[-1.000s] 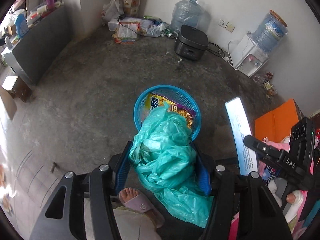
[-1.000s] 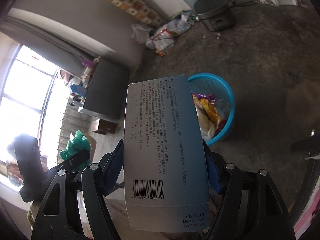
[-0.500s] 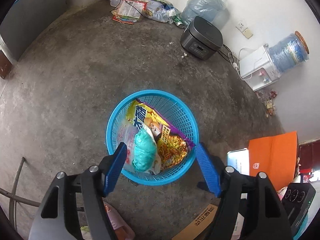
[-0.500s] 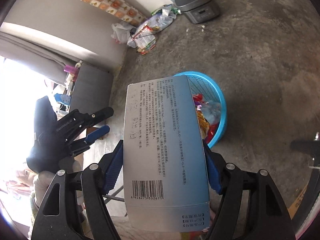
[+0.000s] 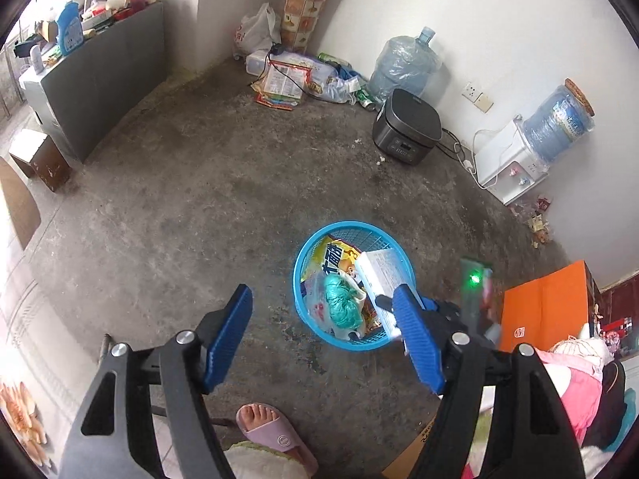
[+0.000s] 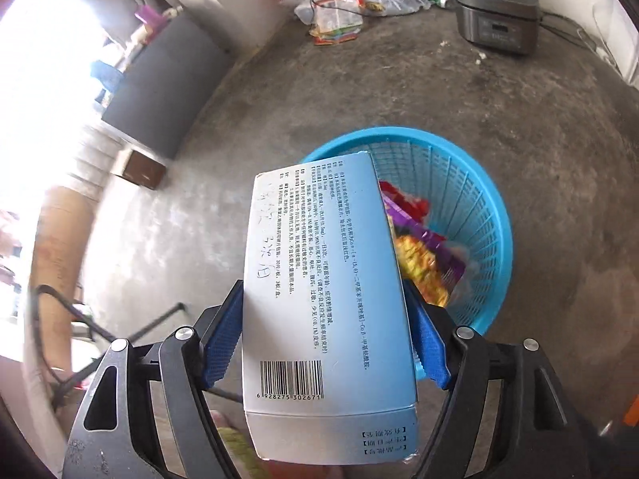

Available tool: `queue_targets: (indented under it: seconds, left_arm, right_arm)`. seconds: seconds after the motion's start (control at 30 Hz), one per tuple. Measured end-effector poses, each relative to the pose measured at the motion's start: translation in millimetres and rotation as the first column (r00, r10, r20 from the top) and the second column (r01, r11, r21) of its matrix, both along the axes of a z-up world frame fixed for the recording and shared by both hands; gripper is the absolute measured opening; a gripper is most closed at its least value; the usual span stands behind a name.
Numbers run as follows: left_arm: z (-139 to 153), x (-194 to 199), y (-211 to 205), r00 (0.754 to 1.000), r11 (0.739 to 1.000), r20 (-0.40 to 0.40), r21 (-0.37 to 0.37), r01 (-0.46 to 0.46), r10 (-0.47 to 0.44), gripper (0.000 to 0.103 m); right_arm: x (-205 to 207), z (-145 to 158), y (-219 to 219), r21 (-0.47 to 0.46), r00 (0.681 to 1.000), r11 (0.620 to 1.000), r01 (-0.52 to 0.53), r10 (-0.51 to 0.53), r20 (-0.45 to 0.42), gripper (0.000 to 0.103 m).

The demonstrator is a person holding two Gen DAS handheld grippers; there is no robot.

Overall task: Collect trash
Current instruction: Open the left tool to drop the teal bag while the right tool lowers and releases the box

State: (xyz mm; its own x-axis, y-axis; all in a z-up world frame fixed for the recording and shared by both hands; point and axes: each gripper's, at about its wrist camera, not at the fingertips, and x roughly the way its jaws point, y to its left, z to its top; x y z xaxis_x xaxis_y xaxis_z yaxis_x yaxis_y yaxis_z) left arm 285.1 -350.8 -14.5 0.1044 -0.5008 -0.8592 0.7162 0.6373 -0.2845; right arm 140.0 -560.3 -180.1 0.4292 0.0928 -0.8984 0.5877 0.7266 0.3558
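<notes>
I look down on a grey, stained concrete floor (image 5: 191,199) that fills most of both views. Along the upper left of the left view runs a long dark grey cabinet (image 5: 108,76) crowded with bottles on top. At the far right stands a white water dispenser with a blue bottle (image 5: 531,151), and near the top centre a dark square rice cooker (image 5: 407,127) beside a clear empty water jug (image 5: 403,66). An orange cardboard box (image 5: 547,307) lies at the right edge.

The round blue plastic mesh basket (image 6: 475,215) sits on the floor, right of centre and low in the left view. Inside it I see a yellow and purple snack wrapper (image 6: 423,263) and a crumpled teal plastic bag (image 5: 341,299).

My right claw (image 6: 323,347) has a pale blue and white cardboard medicine box (image 6: 323,295) between its blue pads, barcode toward me, its far end over the basket's near rim; its jaws are opening, and I cannot tell whether the pads still press the box. The box hides the left half of the basket in the right view.

My left claw (image 5: 327,339) is spread wide and opening with nothing in it, above bare floor left of the basket; its right pad covers part of the basket rim. A loose heap of wrappers and bags (image 5: 295,80) lies against the far wall. A person's foot in a pink slipper (image 5: 271,431) shows at the bottom.
</notes>
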Motion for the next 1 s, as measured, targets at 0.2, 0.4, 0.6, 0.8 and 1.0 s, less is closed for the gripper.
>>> queue_targets:
  seconds: [0.2, 0.4, 0.6, 0.8, 1.0]
  left_arm:
    - [16.4, -14.1, 59.2, 1.0, 0.999, -0.004, -0.032, -0.03, 0.03, 0.072]
    - [17.1, -24.4, 95.7, 0.998, 0.997, -0.001, -0.036, -0.066, 0.066, 0.072]
    - [17.7, -28.3, 108.5, 0.997, 0.996, -0.001, -0.043, -0.075, 0.075, 0.072]
    - [19.8, -34.8, 113.1, 0.998, 0.996, 0.008, -0.06, -0.069, 0.07, 0.072]
    - [35.3, -40.7, 126.5, 0.995, 0.992, 0.061, -0.103, -0.076, 0.082, 0.072]
  right_arm:
    - [12.2, -75.2, -48.9, -0.042, 0.973, 0.997, 0.07, -0.078, -0.215, 0.072]
    - [30.8, -92.4, -51.2, -0.084, 0.965, 0.995, 0.051, -0.071, -0.254, 0.074]
    - [32.9, -72.2, -43.8, -0.078, 0.981, 0.995, 0.056, -0.07, -0.181, 0.078]
    - [8.6, -37.5, -50.1, -0.071, 0.989, 0.989, 0.128, -0.133, -0.071, 0.078]
    - [-24.5, -2.1, -34.7, -0.059, 0.977, 0.975, 0.213, -0.211, 0.038, 0.078]
